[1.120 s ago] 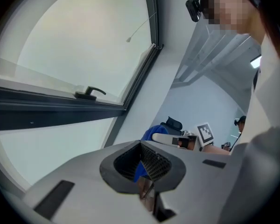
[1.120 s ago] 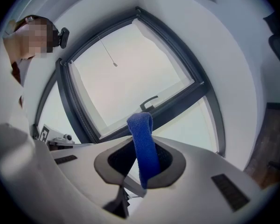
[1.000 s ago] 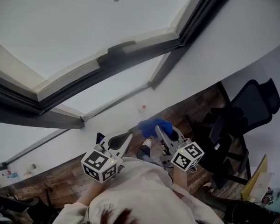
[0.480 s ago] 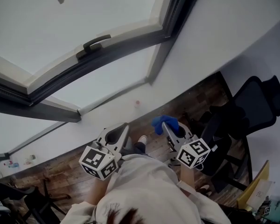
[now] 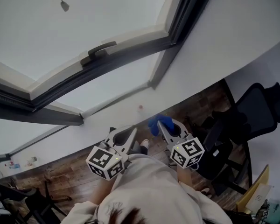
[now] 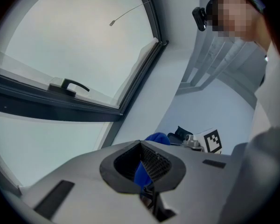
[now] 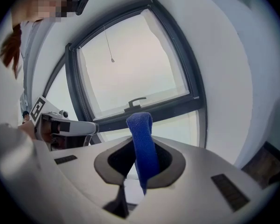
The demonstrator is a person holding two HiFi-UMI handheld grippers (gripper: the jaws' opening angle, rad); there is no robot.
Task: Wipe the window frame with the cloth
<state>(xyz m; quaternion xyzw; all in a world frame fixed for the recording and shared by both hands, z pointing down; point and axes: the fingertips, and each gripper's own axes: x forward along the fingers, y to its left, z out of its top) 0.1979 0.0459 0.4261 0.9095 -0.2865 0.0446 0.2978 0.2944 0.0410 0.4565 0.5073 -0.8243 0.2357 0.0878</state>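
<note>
**Cloth clamped, frame not yet touched**

Head view. I stand under the window with both claws low, close to my chest. My right claw [image 5: 170, 127] pinches the blue cloth [image 5: 157, 123], which bunches out past the tips. My left claw [image 5: 125, 135] sits just beside it, tips pressed together and carrying nothing. The dark window frame [image 5: 140, 52] is well above both, with its handle [image 5: 100, 49] on the horizontal bar. The cloth is apart from the frame, so I judge the wiping has not begun.

Left gripper view. The jaws meet. The blue showing in the hollow between them is, by my reading, the cloth [image 6: 156, 138] beyond, not something gripped. The frame bar runs across the upper left.

Right gripper view. The cloth [image 7: 142, 139] stands upright as a folded strip clamped between the jaws. Its free end points at the horizontal bar [image 7: 168, 107] beneath the handle.

Approach, as I judge it:
- Raise the right claw until the cloth's free end meets the bar, not the jaw tips.
- Press lightly so the strip flattens, then run along the bar in one direction.
- Work round the handle rather than over it.
- The clamped strip looks narrow, and heavy pressure could drag it out, so keep the clamp firm.
- Keep the left claw out of the path.
</note>
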